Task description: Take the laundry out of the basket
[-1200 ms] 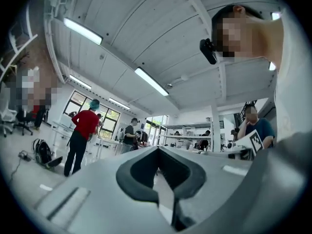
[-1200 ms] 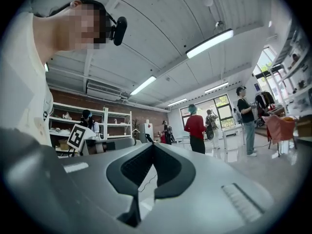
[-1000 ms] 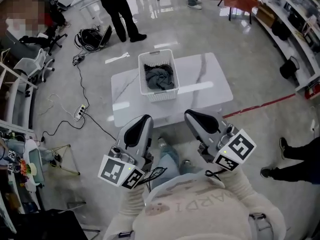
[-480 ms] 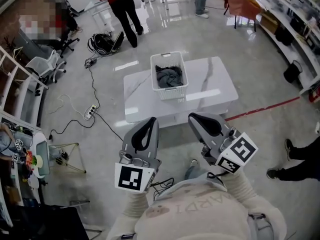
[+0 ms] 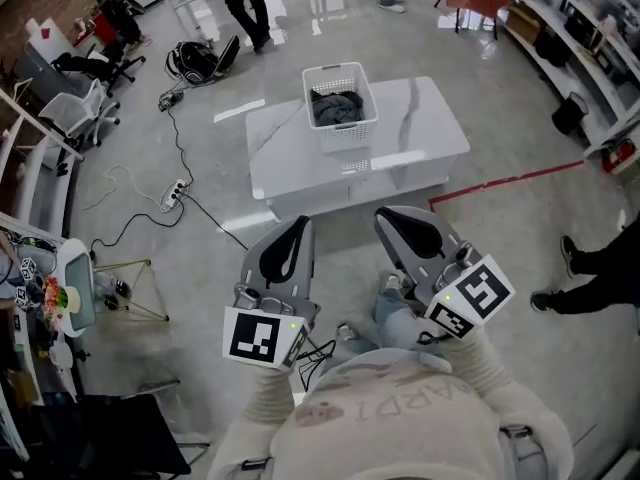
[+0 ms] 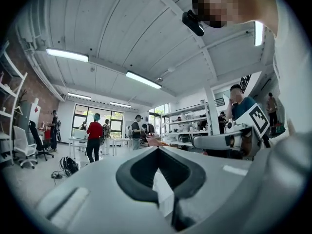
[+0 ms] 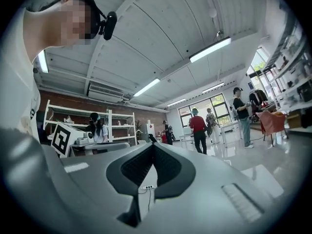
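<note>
A white slatted laundry basket (image 5: pixel 341 118) stands on a low white marble-look table (image 5: pixel 290 163), several steps ahead of me. Dark grey laundry (image 5: pixel 335 106) lies bunched inside it. My left gripper (image 5: pixel 300 222) and right gripper (image 5: pixel 384 214) are held close to my chest, far short of the table and pointing forward. Both are shut with nothing between their jaws. The left gripper view shows the left gripper (image 6: pixel 157 149) tips together against the room. The right gripper view shows the same for the right gripper (image 7: pixel 152 145). Neither gripper view shows the basket.
A power strip with cables (image 5: pixel 175 190) lies on the floor left of the table. A red tape line (image 5: pixel 520 178) runs to its right. People stand at the back (image 5: pixel 243 3) and at the right edge (image 5: pixel 590 268). Chairs (image 5: pixel 75 116) and shelves line the left side.
The head view has shifted, so the table and basket sit higher and smaller in the frame. Both grippers stay shut near my chest. The person in red has moved further back.
</note>
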`<state>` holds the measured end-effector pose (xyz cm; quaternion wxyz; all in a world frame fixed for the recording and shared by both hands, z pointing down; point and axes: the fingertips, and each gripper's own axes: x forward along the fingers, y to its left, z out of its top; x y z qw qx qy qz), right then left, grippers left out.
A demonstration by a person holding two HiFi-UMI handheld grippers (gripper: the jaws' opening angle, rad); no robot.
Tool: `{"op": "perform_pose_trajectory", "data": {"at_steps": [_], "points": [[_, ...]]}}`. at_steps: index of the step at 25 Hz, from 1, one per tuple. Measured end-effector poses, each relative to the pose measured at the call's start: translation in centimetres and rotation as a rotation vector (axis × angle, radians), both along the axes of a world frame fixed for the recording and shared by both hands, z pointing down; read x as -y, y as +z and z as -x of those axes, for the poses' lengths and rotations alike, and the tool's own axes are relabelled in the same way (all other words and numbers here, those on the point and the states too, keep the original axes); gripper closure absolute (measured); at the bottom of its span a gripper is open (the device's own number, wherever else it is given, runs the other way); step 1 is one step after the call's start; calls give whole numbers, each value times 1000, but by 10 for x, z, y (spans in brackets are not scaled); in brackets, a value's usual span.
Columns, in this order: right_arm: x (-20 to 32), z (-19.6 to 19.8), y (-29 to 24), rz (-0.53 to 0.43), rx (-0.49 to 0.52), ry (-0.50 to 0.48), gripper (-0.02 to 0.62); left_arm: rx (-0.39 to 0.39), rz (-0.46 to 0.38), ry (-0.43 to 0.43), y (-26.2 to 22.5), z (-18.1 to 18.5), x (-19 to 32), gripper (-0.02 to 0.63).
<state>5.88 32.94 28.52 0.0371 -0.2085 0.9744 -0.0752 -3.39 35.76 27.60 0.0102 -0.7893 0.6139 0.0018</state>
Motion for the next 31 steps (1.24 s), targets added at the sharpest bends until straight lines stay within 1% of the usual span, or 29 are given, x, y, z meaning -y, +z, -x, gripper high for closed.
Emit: {"op": "perform_pose_trajectory", "data": {"at_steps": [4,7,10,15,20,23,26,31], "points": [[-29,-11,-4,-22,-33,49,568,-18,-9,29,-3,-10,-23,605],[-43,-15,-10,-39,-40,66,568,1,-5,53,-8,-19,-39,605],[-52,-12,-15,-47,-34,58,568,12,-4,62,-13,-21,-50,605],[-58,-15,-12,-52,-59,42,568,1,19,78,-10,-32,-53,606],[-61,-38,-11,-45,-80,58,568,13,20,105,-11,-55,-53,605],[-59,-52,-15,-40,-82,63,568,0,17,115,-18,-65,-53,605],[-58,-58,-18,-39,-84,59,568,-11,26,128,-22,-70,-54,605],[-61,-71,-18,-39,-76,43,568,-3,27,137,-25,-87,-59,606]]}}
